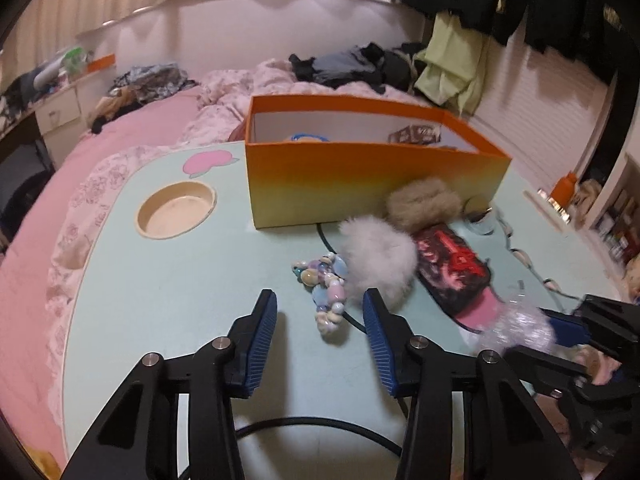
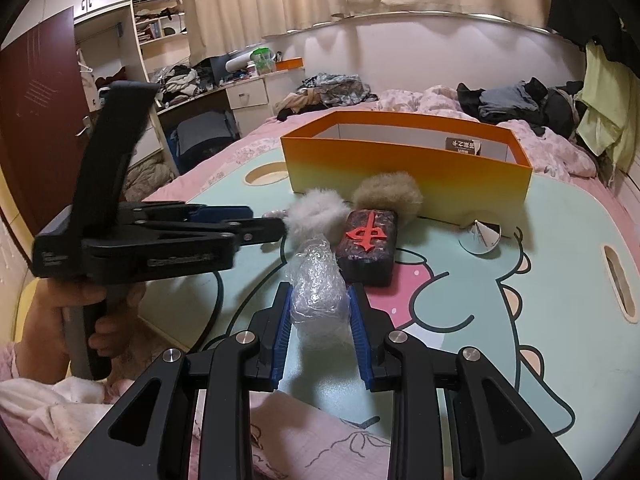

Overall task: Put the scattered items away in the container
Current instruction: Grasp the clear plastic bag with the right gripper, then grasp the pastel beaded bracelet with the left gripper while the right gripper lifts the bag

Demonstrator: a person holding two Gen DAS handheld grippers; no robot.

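One crinkly clear plastic wad (image 2: pixel 316 296) sits clamped in right claw (image 2: pixel 319 304); left claw (image 1: pixel 320 320) apart.

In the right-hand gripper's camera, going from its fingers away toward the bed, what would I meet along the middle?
Crumpled clear plastic wrap between the right gripper fingers → dark block with a red character → beige fluffy pompom → orange box.

Right claw (image 2: pixel 319 312) clamped; left claw (image 1: pixel 320 320) gaping, empty.
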